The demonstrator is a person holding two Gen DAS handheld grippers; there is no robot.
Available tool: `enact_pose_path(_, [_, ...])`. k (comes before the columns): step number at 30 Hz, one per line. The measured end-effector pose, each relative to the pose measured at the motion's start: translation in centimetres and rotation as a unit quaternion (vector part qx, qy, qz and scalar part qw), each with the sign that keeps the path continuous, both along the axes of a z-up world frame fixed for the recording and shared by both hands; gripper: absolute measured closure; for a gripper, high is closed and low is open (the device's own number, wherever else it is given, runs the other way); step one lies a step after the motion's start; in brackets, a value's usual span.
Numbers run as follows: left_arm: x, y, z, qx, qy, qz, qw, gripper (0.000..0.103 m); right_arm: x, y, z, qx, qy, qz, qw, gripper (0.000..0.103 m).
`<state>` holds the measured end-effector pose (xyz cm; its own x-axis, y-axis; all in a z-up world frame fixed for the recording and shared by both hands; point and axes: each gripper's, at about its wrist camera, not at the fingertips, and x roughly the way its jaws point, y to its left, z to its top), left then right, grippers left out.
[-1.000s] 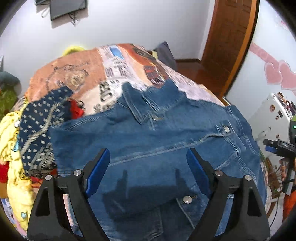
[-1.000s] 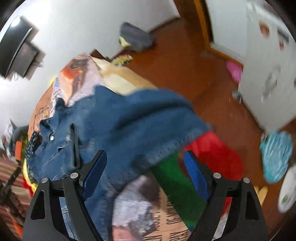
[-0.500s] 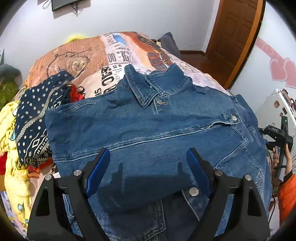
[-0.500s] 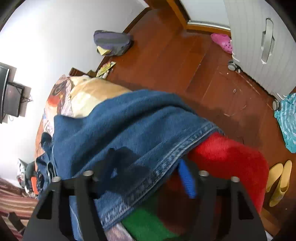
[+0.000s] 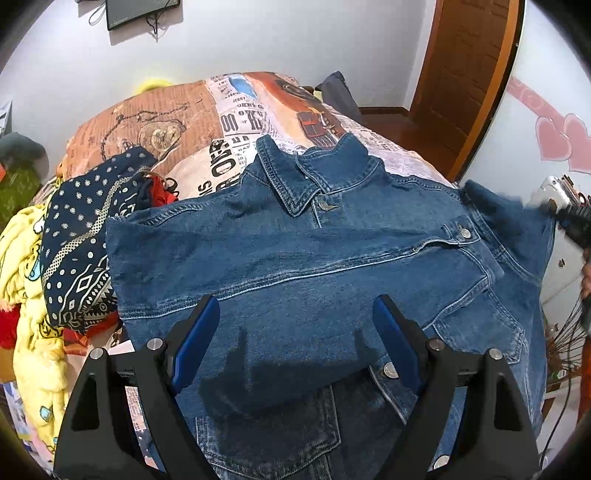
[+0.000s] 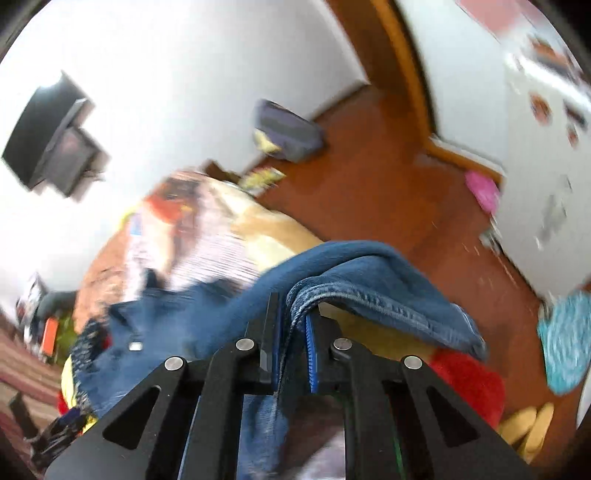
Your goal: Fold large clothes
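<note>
A denim jacket (image 5: 295,258) is spread on the bed (image 5: 177,118). Its hem is pinched in the closed right claw (image 6: 291,332). The left claw (image 5: 295,332) is held wide open above it, gripping nothing.

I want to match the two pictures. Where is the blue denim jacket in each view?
Left wrist view: the blue denim jacket fills the centre, spread flat on the bed, collar toward the wall.
Right wrist view: it is at lower centre, its hem pinched in the right hand-held gripper.
Shared landmark: the black wall screen.
</note>
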<state>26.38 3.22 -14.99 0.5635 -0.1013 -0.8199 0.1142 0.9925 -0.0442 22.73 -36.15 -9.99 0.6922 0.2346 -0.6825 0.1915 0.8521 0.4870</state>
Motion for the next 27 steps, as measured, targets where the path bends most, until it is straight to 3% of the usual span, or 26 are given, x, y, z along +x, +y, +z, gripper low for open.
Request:
enact_pose_path(5, [-0.6,0.3,0.5,-0.003,-0.009,-0.002,0.9999,0.018,-0.5,6.0,6.5,-0.016,-0.081,0.085,0.993,0.094])
enact_pose_path(9, [-1.2,0.7,0.8,-0.003,-0.015,0.001,0.9999,0.018,-0.9,11.0,7.1,-0.021,-0.096,0.150,0.984,0.094])
enact_pose_path(13, [-1.8,1.3,0.6,0.000,-0.014,0.004,0.9999,0.018,-0.6,15.8,3.8,-0.020,-0.060,0.206,0.976,0.094])
enact_pose_path(19, [-2.8,2.1,0.1,0.005,-0.006,0.005,1.0000,0.018,-0.3,20.5,-3.9,-0.017,0.047,0.268,0.962,0.094])
enact_pose_path(25, [-3.1,1.6,-0.5,0.019,0.003,-0.007,0.9998,0.018,-0.6,21.5,-6.3,-0.037,0.103,0.289,0.951,0.090])
enact_pose_path(27, [-2.9,1.0,-0.2,0.021,0.000,-0.014,0.9997,0.018,-0.8,21.3,-5.3,-0.046,0.109,0.303,0.945,0.079])
